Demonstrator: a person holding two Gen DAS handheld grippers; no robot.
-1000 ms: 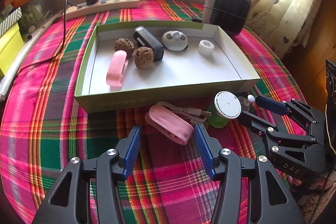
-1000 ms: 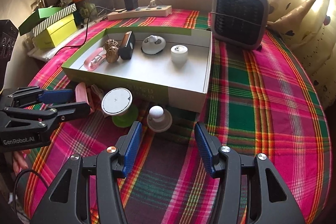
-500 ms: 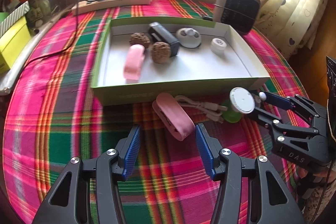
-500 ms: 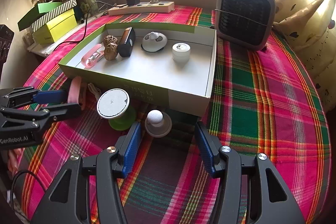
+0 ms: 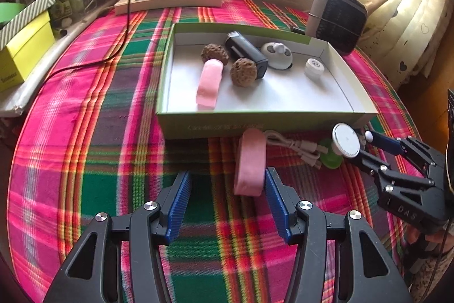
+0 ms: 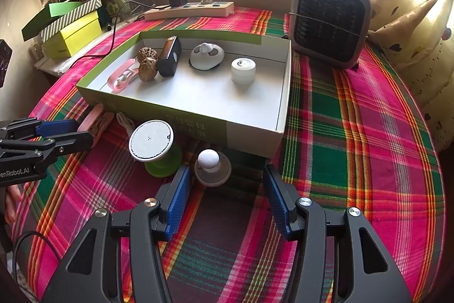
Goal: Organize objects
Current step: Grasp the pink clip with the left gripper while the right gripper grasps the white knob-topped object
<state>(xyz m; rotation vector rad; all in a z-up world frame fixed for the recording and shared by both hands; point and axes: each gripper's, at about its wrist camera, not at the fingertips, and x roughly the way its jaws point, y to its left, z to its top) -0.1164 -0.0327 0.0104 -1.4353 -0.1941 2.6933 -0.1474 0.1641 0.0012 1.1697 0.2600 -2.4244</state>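
A green-sided open box (image 5: 266, 121) (image 6: 198, 124) holds a pink case (image 5: 209, 81), two walnuts (image 5: 243, 72), a black device (image 5: 247, 53), a white gadget (image 5: 276, 56) and a small white jar (image 6: 243, 70). In front of the box lie a pink case (image 5: 250, 161), a beige cable (image 5: 295, 145), a green spool with a white disc top (image 6: 151, 139) and a small white ball on a dish (image 6: 210, 165). My left gripper (image 5: 227, 192) is open, its right finger beside the pink case. My right gripper (image 6: 225, 195) is open just before the ball dish.
A plaid cloth (image 6: 354, 138) covers the round table. A small fan heater (image 6: 330, 19) stands behind the box at right. A power strip with a charger (image 5: 170, 0) lies at the back. Yellow and green boxes (image 6: 71, 27) stand at far left. Curtains (image 5: 403, 4) hang at right.
My left gripper has swung left, so the pink case now lies by its right finger instead of between the fingers. My right gripper has edged closer to the ball dish.
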